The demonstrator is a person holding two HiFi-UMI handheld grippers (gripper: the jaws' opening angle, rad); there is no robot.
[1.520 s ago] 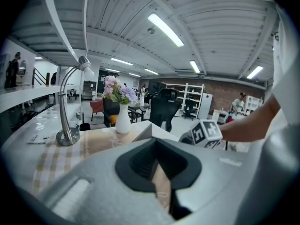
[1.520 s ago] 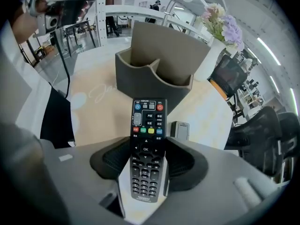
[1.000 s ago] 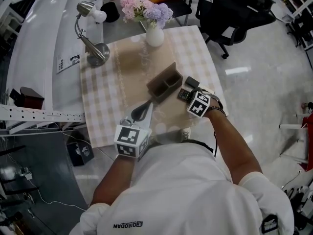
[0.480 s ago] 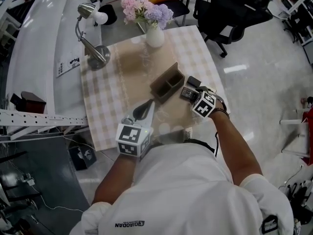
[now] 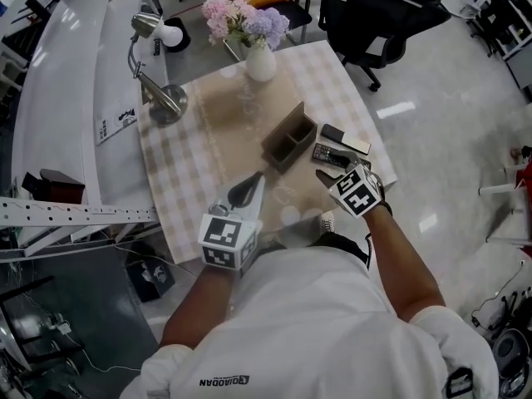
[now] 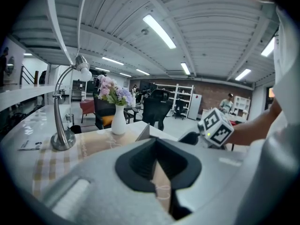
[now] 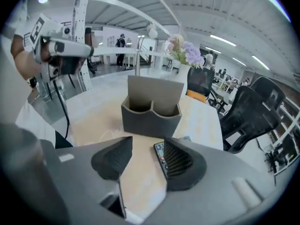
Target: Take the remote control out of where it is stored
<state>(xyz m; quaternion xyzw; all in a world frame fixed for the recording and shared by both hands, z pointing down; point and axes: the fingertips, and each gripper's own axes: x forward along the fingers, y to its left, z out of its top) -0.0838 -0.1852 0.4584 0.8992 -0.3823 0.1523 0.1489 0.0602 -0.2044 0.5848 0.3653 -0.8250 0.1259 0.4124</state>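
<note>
**A:** Where do we stand? Biggest things first.

**B:** We have the table (image 5: pixel 179 169) under its checked cloth, with a lamp (image 5: pixel 169 101) and a vase (image 5: pixel 260 61) of flowers at the far end. Near the middle stands the grey holder (image 5: pixel 289 136), upright, with two compartments.

**A:** Is anything in it?

**B:** The right gripper view shows us only its front and rims. Both pockets look empty to us, though we cannot see to the bottom.

**A:** And our grippers?

**B:** The left gripper (image 6: pixel 157 163) hangs over the near part of the table, well apart from the holder. Its jaws are drawn together on nothing. The right gripper (image 7: pixel 145 151) hovers above the cloth on the near side of the holder, jaws spread wide. They have just been closing a little, but we see only bare cloth between them.

**A:** So where is the remote control?

**B:** The remote control (image 5: pixel 334 155) lies flat on the cloth just beside the holder, outside it. In the right gripper view our right-hand jaw partly hides it. Neither gripper touches it. A second flat device (image 5: pixel 345 138) lies near it, further out.

**A:** Do we call the task done?

**B:** We judge it as good as done, because the remote is out of the holder and let go. All that seems left is to take the right gripper clear.
</note>
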